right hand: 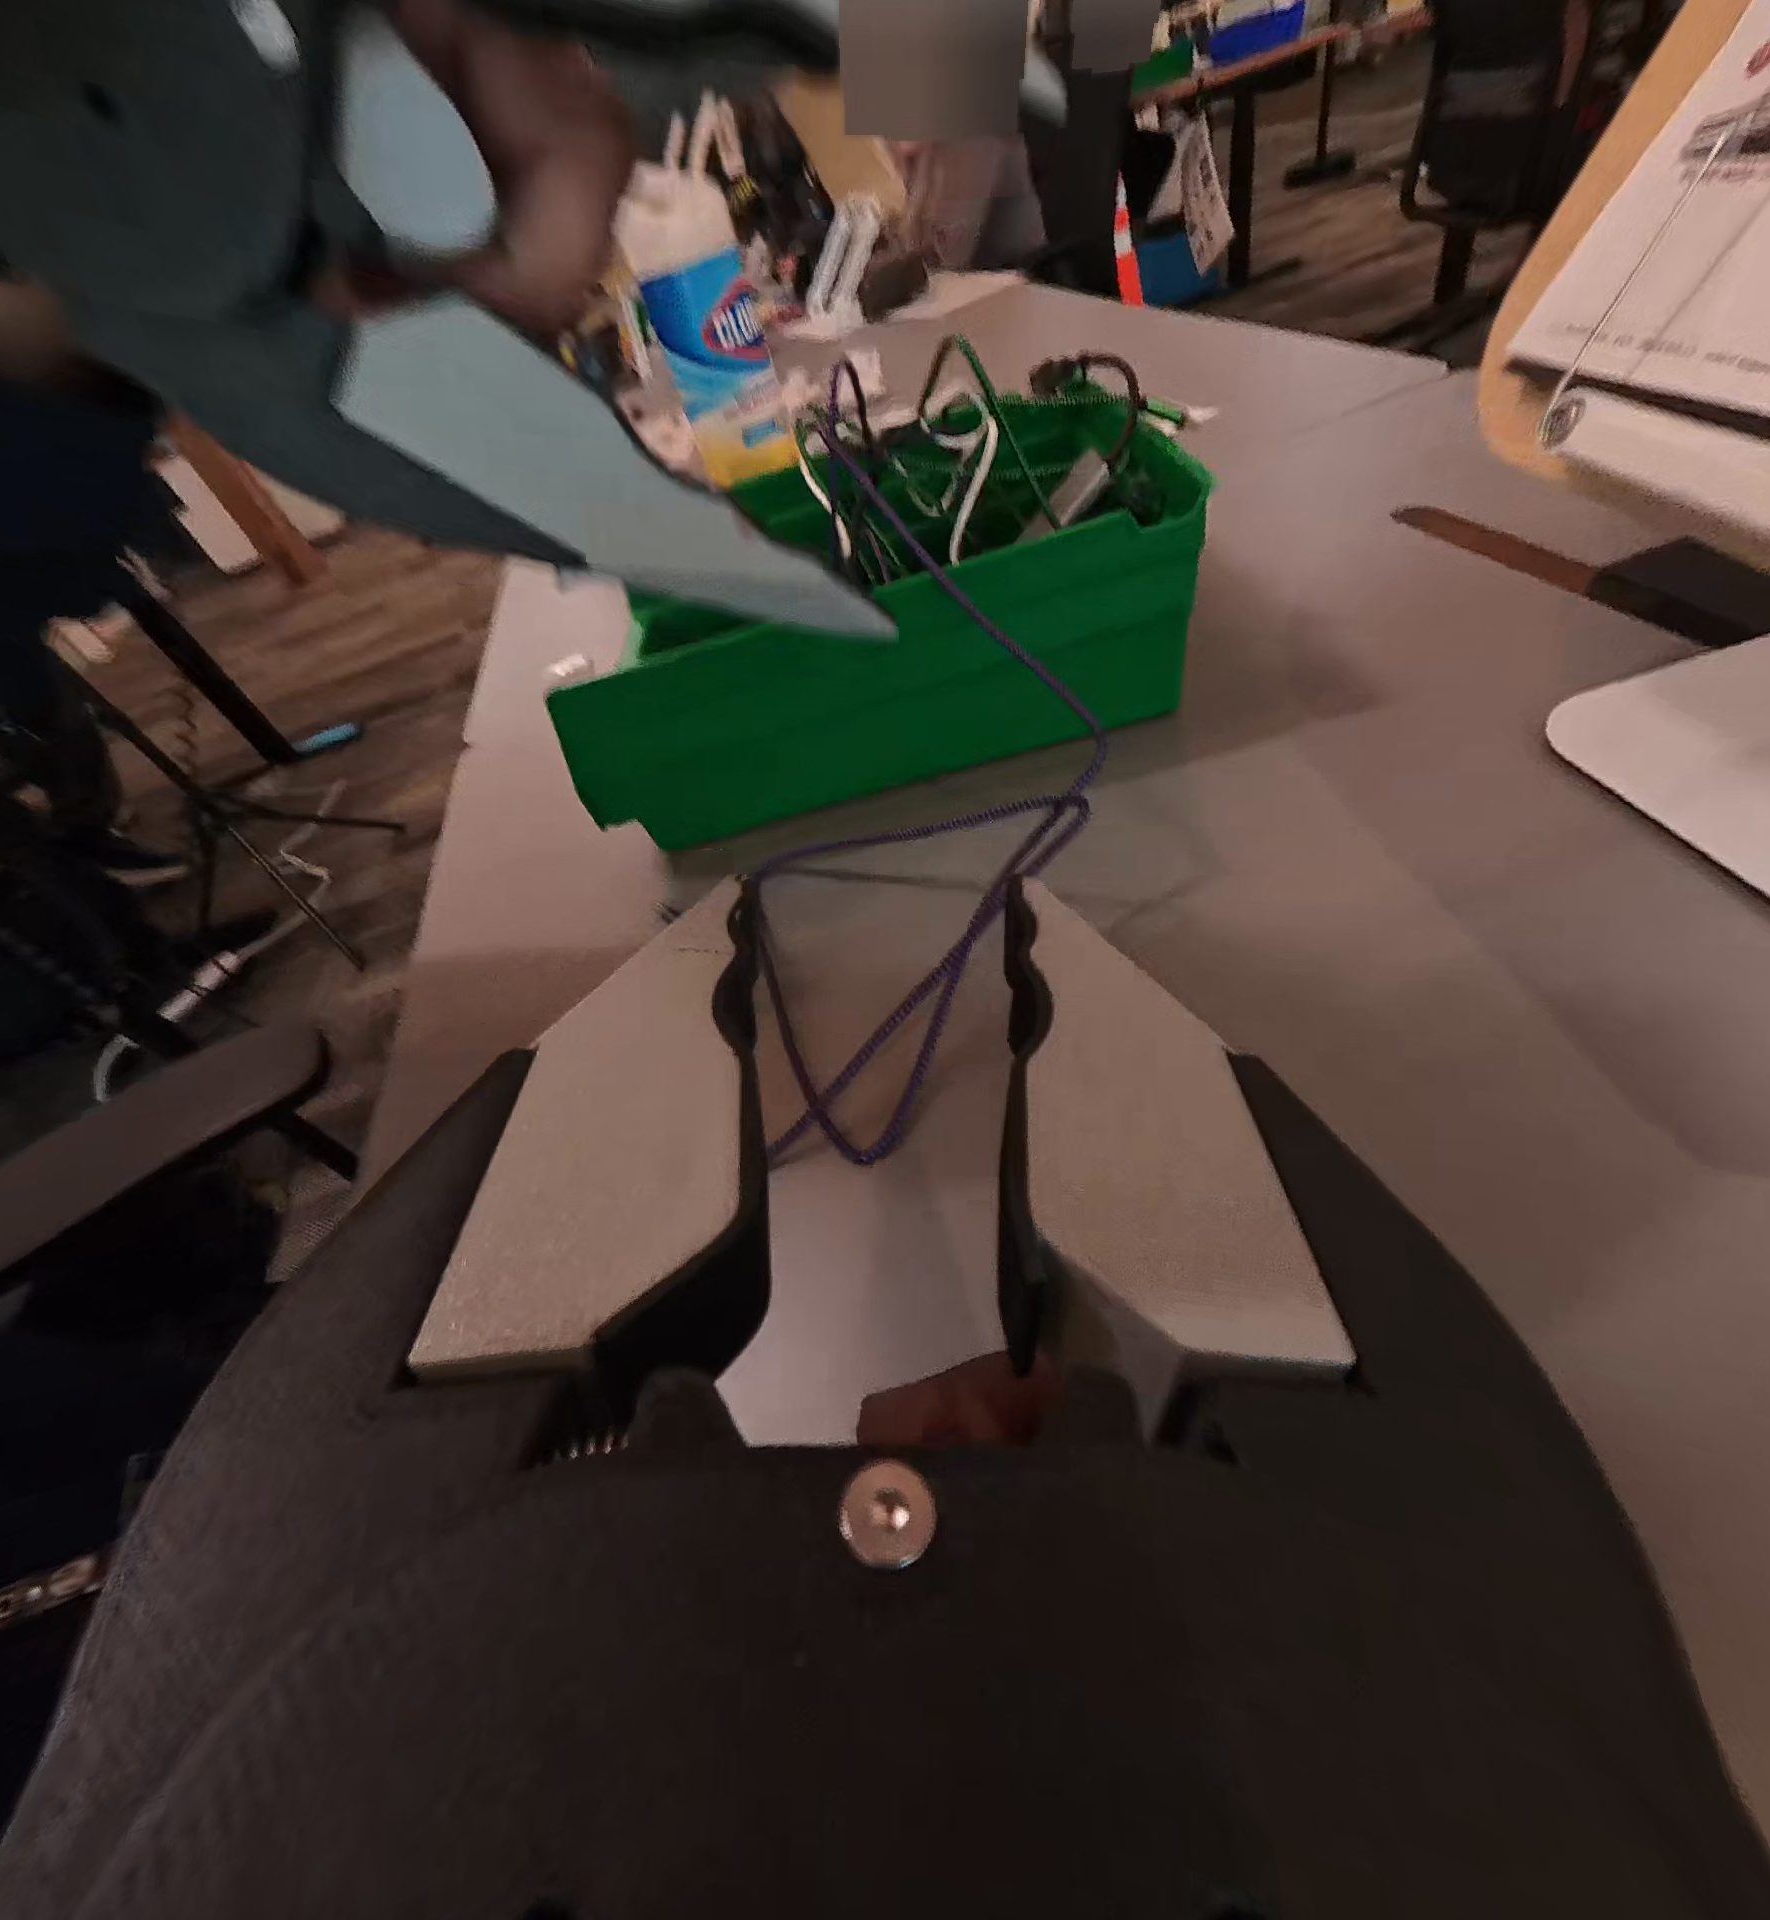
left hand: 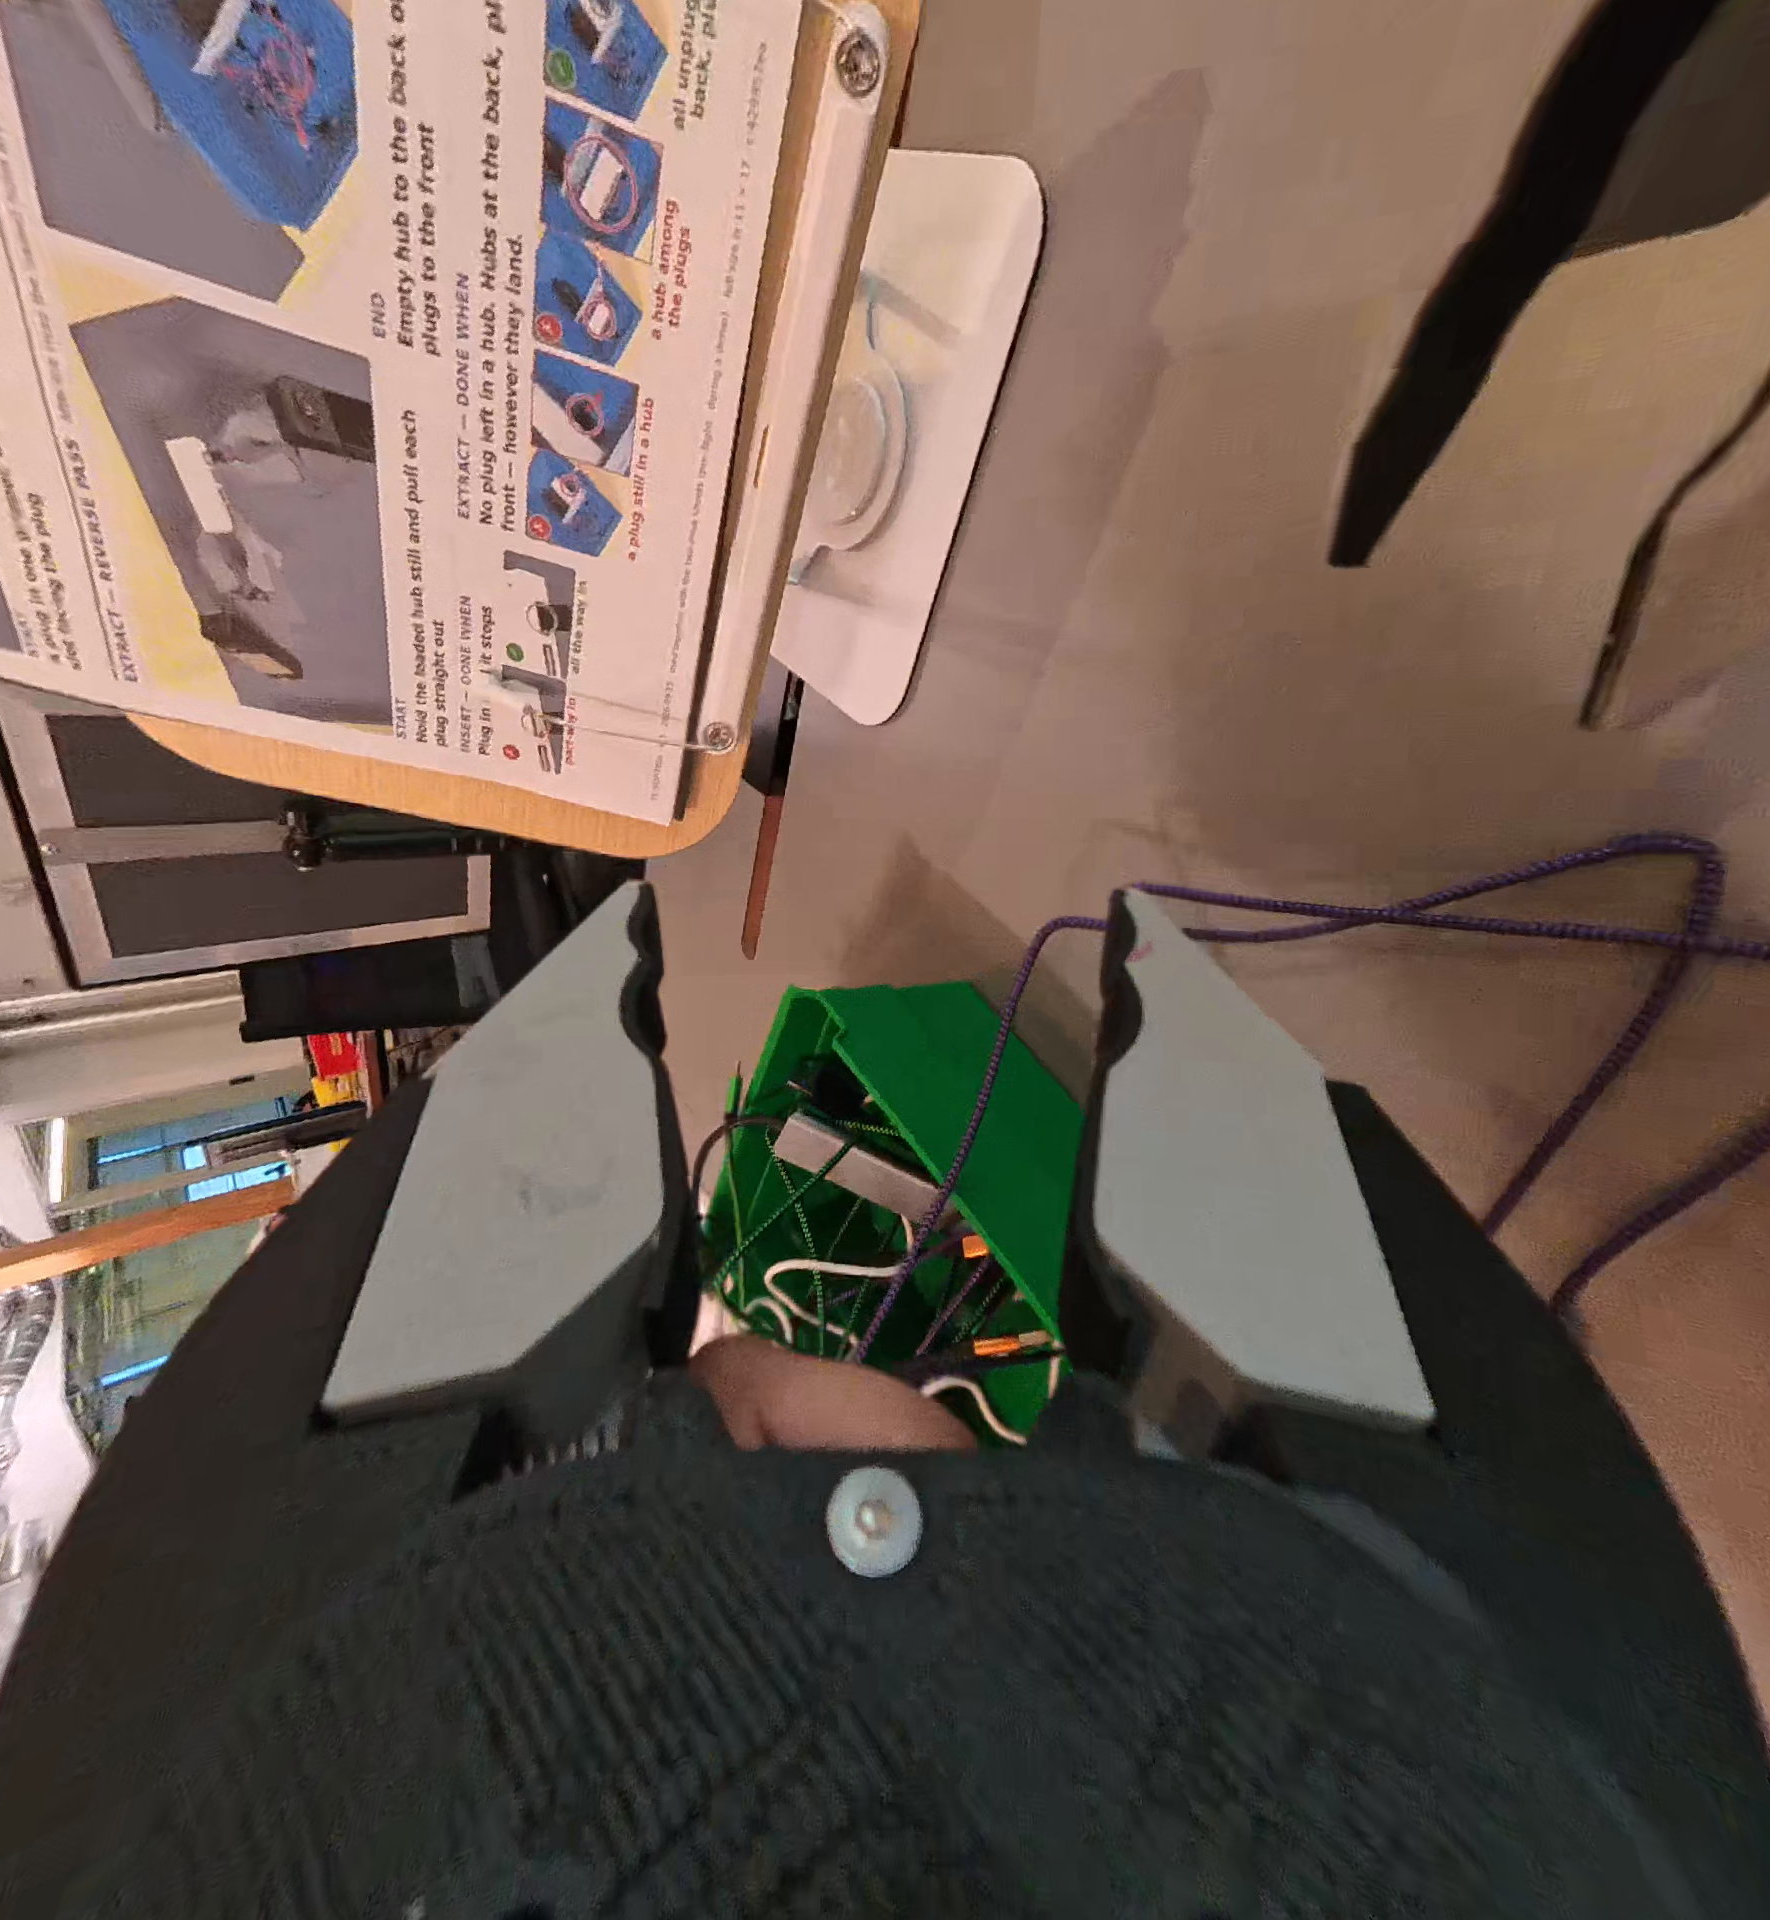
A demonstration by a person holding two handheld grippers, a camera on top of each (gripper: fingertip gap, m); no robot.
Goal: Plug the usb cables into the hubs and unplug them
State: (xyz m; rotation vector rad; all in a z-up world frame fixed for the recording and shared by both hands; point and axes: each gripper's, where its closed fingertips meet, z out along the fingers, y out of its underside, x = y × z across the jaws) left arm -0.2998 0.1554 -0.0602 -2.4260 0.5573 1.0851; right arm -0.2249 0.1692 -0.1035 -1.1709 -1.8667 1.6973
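Observation:
A green bin (left hand: 974, 1101) on the grey table holds a tangle of white, green and dark USB cables and a silver hub (left hand: 860, 1164). My left gripper (left hand: 881, 914) is open and empty, right above the bin. A purple braided cable (left hand: 1483, 914) runs out of the bin across the table. In the right wrist view the bin (right hand: 912, 707) stands ahead, with the hub (right hand: 1089, 483) at its far end. My right gripper (right hand: 876, 904) is open, and a loop of the purple cable (right hand: 964, 977) lies on the table between its fingers. The left gripper's finger (right hand: 756, 582) hangs over the bin.
A wooden board with an instruction sheet (left hand: 341, 416) leans on a white stand base (left hand: 943, 416), which shows at the right in the right wrist view (right hand: 1743, 769). A wipes canister (right hand: 725, 353) stands behind the bin. The table edge (right hand: 465, 831) drops off left.

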